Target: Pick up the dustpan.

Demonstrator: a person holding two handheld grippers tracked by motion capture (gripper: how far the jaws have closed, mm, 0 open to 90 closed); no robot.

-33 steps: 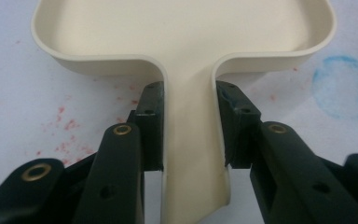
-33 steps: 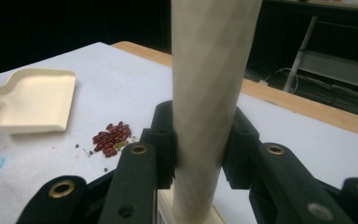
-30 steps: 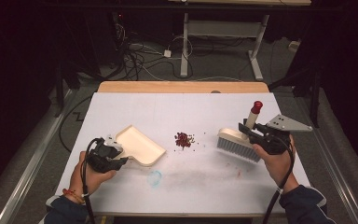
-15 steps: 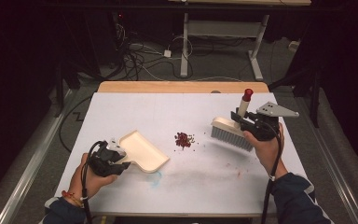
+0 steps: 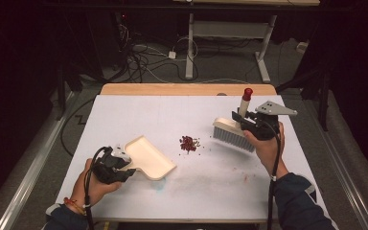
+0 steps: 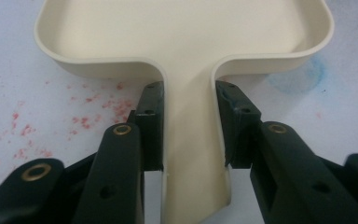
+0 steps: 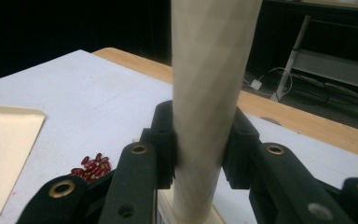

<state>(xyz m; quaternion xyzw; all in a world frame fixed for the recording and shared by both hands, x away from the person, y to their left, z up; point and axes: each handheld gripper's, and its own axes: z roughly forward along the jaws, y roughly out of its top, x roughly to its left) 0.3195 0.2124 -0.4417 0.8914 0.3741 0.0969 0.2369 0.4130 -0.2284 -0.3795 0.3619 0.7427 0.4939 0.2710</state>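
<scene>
From above, the left gripper [image 5: 124,168] holds the cream dustpan [image 5: 151,157] flat on the white surface [image 5: 124,115], the right gripper [image 5: 242,122] a brush [image 5: 232,135] beside the red beans [image 5: 188,143]. The left gripper view shows jaws clamped on the pan's handle [image 6: 189,140], red specks nearby. The right gripper view shows jaws squeezing the brush's upright handle [image 7: 209,93].

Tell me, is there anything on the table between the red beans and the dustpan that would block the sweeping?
Nothing visible does. The red beans lie on bare table between the brush, held by the right gripper, and the dustpan, held by the left gripper. The white surface between the pile and the pan's open edge has only faint stains.
</scene>
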